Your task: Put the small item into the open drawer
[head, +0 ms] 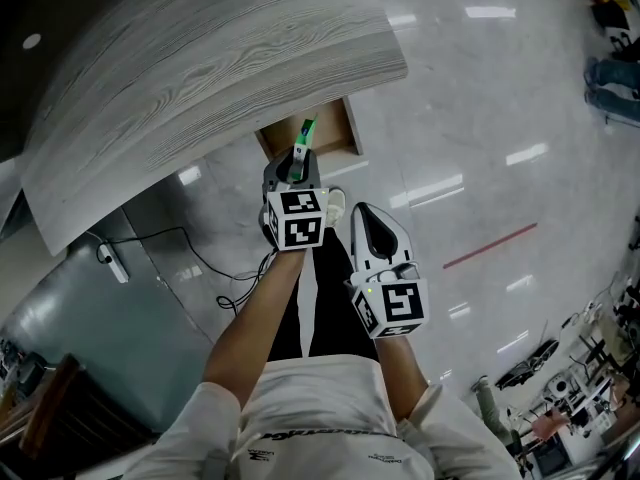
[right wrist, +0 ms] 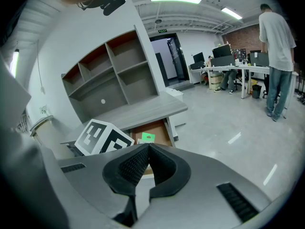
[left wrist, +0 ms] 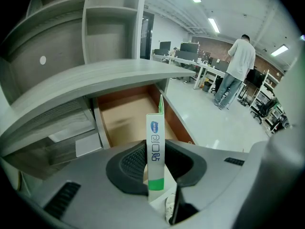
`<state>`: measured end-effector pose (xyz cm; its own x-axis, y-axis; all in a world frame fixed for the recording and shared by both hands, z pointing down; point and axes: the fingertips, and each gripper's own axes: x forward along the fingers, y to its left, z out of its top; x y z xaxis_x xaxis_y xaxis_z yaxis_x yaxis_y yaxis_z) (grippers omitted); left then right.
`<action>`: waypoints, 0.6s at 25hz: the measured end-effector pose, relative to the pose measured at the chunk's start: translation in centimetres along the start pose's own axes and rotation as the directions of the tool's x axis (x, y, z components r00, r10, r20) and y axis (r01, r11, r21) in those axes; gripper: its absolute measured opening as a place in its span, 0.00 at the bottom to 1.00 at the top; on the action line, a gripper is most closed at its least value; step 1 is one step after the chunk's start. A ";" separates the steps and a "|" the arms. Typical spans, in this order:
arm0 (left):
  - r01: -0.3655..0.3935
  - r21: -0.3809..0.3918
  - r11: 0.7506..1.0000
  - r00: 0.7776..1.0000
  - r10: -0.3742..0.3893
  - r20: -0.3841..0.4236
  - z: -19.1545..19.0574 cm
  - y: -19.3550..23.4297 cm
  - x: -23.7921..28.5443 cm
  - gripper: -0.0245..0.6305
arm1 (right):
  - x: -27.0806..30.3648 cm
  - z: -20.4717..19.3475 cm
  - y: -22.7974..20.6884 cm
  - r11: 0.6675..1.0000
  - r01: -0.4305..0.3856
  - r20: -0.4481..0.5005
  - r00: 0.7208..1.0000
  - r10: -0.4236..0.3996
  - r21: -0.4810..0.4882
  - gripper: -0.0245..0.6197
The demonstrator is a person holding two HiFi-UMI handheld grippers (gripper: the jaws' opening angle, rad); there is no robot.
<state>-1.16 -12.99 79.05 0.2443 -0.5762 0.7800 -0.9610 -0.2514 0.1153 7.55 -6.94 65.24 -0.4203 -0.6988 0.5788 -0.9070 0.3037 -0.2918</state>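
A small white box with a green end stands upright between the jaws of my left gripper, which is shut on it. In the left gripper view the box is pinched by the dark pads, and the open brown drawer lies just beyond and below it. The drawer sticks out from under the grey wooden desk top. My right gripper hangs lower right, beside the left one, shut with nothing in it. From there I see the box's green end over the drawer.
A shelf unit rises behind the desk. A black cable and a power strip lie on the glossy floor at the left. A person stands at far desks. My legs and shoe are below the grippers.
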 end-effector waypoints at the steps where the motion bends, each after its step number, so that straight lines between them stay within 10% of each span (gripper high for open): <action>1: -0.001 0.002 1.000 1.000 0.001 -0.004 -0.1 0.0 0.2 0.19 | 0.0 0.0 -0.1 1.000 0.001 0.000 1.000 -0.001 0.002 0.09; 15: -0.064 -0.067 0.996 0.996 0.059 -0.074 -0.4 0.9 2.8 0.19 | 0.0 -0.7 -1.3 1.000 0.003 -0.021 1.000 -0.003 0.015 0.09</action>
<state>-1.40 -14.49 81.55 0.1771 -0.5306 0.8289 -0.9811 -0.1617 0.1061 8.72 -6.93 66.13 -0.4184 -0.6860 0.5953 -0.9076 0.2916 -0.3019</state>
